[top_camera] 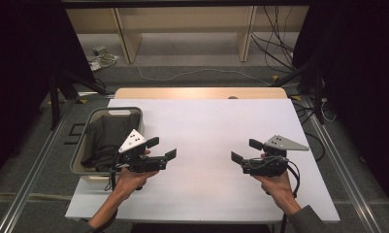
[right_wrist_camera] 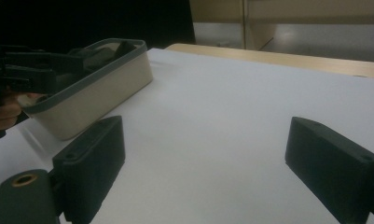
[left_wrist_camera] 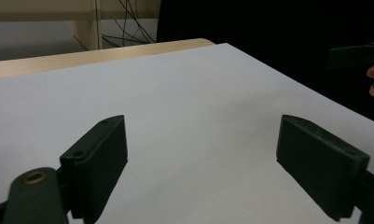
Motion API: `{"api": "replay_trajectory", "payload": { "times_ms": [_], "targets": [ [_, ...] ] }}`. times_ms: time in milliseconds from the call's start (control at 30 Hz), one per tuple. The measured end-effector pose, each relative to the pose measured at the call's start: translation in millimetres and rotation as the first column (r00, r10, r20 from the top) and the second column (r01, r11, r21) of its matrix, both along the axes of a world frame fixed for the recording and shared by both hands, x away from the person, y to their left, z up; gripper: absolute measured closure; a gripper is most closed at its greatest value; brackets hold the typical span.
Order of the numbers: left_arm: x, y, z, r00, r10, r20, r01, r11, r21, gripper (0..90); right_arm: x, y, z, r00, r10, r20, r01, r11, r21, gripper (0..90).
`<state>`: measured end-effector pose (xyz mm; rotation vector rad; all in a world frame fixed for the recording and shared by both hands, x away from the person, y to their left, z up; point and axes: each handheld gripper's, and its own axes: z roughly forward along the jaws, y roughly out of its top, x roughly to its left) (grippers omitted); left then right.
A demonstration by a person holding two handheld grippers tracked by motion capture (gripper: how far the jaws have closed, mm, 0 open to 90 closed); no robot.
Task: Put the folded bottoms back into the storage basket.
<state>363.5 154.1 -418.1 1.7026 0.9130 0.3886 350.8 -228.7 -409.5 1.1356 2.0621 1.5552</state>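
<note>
We hold both grippers low over the white table top, facing each other across a bare middle. The left gripper has its jaws spread wide with nothing between them, and it hovers just beside the bin, a cream tub with a grey rim that stands at the table's left edge. The right gripper has its jaws apart too, also empty, well away on the right side. Dark cloth lies crumpled inside the bin, and that is the thing nearest our left jaws.

We judge that we are between grasps: nothing is in hand, and the work seems to be about the cloth in the bin. A next move would call for the left gripper to turn back over the rim and come down into the bin, clearing its near wall.

Room is generous: the whole centre and far half of the table lie open, while the left edge is tight beside the bin
</note>
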Motion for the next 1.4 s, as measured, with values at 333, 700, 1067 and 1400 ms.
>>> {"api": "replay_trajectory", "payload": {
  "times_ms": [333,700,1067,1400],
  "targets": [
    [-19.0,3.8,-5.4,0.9991,-0.039,0.016,0.039,0.9992,-0.012,16.1,-13.5,-9.5,-6.7,1.0000,-0.008,-0.001,0.008,1.000,0.015,12.6],
    [-30.9,1.3,-12.4,0.9971,-0.075,-0.014,0.075,0.9971,0.015,15.6,-28.2,-13.0,-11.9,0.9998,-0.021,0.001,0.021,1.000,0.003,12.7],
    [-42.0,-4.3,-18.2,0.9981,-0.059,0.017,0.057,0.9942,0.091,15.3,-36.8,-16.3,-13.6,0.9996,-0.027,0.008,0.027,1.000,0.004,12.7],
    [-40.3,3.4,-13.0,0.9985,-0.030,0.046,0.029,0.9993,0.023,13.9,-37.4,-15.4,-12.6,0.9990,-0.030,0.032,0.031,1.000,-0.001,12.8]
  ]
}}
